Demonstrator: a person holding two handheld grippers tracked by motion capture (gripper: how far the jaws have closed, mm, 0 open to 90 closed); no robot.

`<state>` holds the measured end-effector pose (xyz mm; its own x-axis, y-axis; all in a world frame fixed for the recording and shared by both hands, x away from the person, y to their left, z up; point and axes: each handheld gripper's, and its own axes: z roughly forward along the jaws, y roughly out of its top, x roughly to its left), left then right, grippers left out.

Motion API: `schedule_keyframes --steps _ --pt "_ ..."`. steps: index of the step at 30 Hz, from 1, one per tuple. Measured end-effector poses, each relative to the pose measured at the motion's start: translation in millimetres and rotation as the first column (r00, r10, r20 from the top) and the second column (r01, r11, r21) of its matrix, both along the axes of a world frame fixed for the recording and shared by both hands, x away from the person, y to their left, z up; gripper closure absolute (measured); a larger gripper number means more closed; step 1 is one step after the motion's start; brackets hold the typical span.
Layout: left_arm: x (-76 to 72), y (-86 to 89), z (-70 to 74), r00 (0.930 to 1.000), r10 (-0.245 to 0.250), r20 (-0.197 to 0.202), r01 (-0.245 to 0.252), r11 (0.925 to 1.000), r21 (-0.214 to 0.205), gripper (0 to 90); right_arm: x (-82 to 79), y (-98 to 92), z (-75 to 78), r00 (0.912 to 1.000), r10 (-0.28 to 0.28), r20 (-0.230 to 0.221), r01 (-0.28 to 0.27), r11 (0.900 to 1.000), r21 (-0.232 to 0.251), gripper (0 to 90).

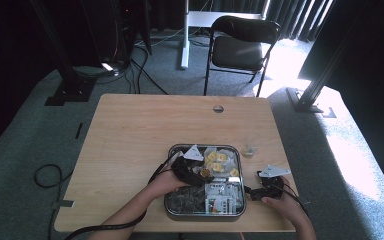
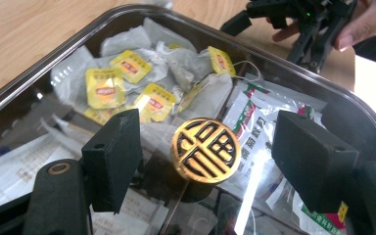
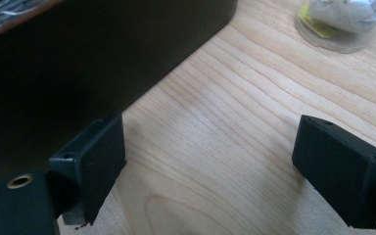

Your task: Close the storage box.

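The round black-and-gold knob (image 2: 205,157) sits on the clear lid (image 2: 54,58) of the metal tray (image 1: 168,206) near the front of the light wooden tabletop (image 1: 130,130), directly between the left tool's (image 2: 203,166) jaws. The risk judged from here: those jaws stand well apart with gaps on both sides of the knob, so a lift now would come up empty, and an off-centre closure could glance off the knob's round edge and skew the lid over the yellow-tagged tea bags (image 2: 127,83) and white sachets (image 2: 254,117). The left tool grips nothing. The right tool (image 3: 208,171) is wide open over bare wood beside the tray's dark wall (image 3: 103,54), holding nothing, so the tray is unbraced.
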<state>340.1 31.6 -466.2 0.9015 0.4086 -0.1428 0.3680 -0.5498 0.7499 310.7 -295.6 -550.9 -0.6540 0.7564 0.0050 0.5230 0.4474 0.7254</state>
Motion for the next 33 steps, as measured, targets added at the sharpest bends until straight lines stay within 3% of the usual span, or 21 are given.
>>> schedule_keyframes --steps 3,8,12,16,19,20,22,23,33 --pt "1.0 3.5 0.6 0.9999 0.014 -0.002 -0.014 0.9998 -0.016 16.9 0.0 0.0 0.0 1.0000 0.000 0.000 0.000 1.0000 0.000 12.0" --pt "0.9 8.3 3.0 0.9952 0.064 0.075 -0.063 0.9980 -0.006 9.6 0.1 -0.1 0.0 1.0000 0.001 0.002 -0.001 1.0000 0.000 12.0" --pt "2.3 15.3 4.0 0.9919 0.086 0.094 -0.085 0.9963 -0.014 0.9 0.1 -0.1 0.0 1.0000 0.001 0.002 -0.001 1.0000 -0.001 12.0" --pt "3.0 23.2 4.7 0.9844 0.120 0.129 -0.118 0.9928 -0.017 0.9 0.0 0.0 0.0 1.0000 0.001 0.001 0.000 1.0000 0.000 12.0" --pt "4.5 27.7 4.5 0.9837 0.128 0.126 -0.127 0.9918 -0.019 0.9 -0.1 0.0 0.0 1.0000 0.000 0.000 0.000 1.0000 0.000 12.0" --pt "4.5 31.5 3.9 0.9781 0.144 0.150 -0.144 0.9895 -0.012 0.9 -0.1 0.0 0.0 1.0000 0.001 0.000 -0.001 1.0000 -0.001 12.1" --pt "4.8 33.7 3.6 0.9769 0.147 0.155 -0.147 0.9890 -0.011 1.0 -0.1 0.0 0.0 1.0000 0.001 0.000 -0.001 1.0000 -0.001 12.0" --pt "5.0 38.6 2.7 0.9726 0.163 0.166 -0.163 0.9866 -0.014 1.0 -0.1 0.0 0.0 1.0000 0.001 0.000 -0.001 1.0000 -0.001 12.0" --pt "8.3 59.7 -2.3 0.9676 0.198 0.157 -0.199 0.9800 -0.013 1.0 0.0 0.0 0.0 1.0000 0.000 0.000 0.000 1.0000 0.000 12.0"
